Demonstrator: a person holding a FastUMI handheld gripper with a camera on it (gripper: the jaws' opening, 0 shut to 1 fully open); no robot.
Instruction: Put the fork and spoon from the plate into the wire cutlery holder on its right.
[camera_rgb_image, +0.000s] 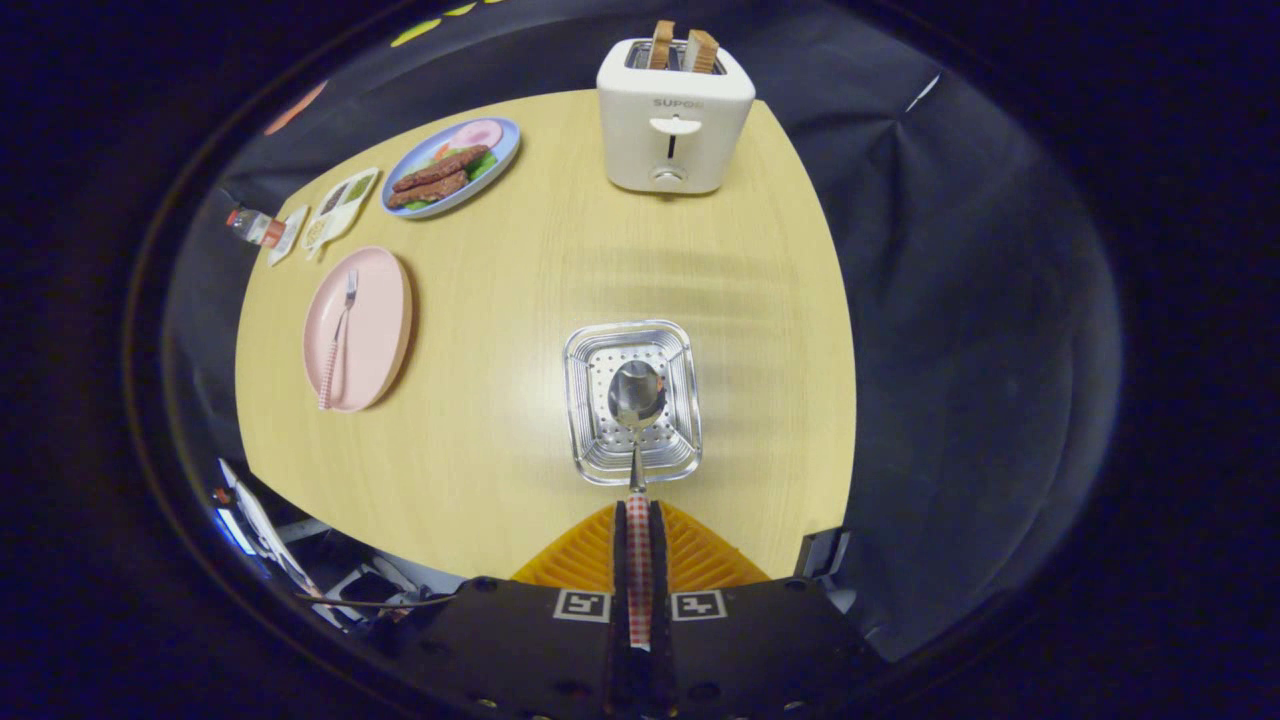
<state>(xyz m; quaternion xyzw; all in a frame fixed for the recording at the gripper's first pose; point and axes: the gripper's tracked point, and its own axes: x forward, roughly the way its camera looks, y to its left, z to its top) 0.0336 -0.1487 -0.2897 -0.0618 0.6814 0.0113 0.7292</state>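
My gripper (638, 520) is shut on the spoon's red-checked handle (638, 560), which runs up between the two orange fingers (590, 555). The spoon's steel bowl (636, 392) hangs just ahead of the fingers, right above the open mouth of the square metal cutlery holder (680, 440). I look straight down into the holder and see its perforated bottom. Far to the left of the holder lies the pink plate (375, 320) with the fork (338, 340) on it, tines pointing away, checked handle toward me.
A white toaster (673, 115) with two slices of toast stands at the table's far edge. A blue plate of food (450, 165), a small divided sauce dish (340, 203) and a bottle (255, 226) sit beyond the pink plate. The table edge runs close behind the holder.
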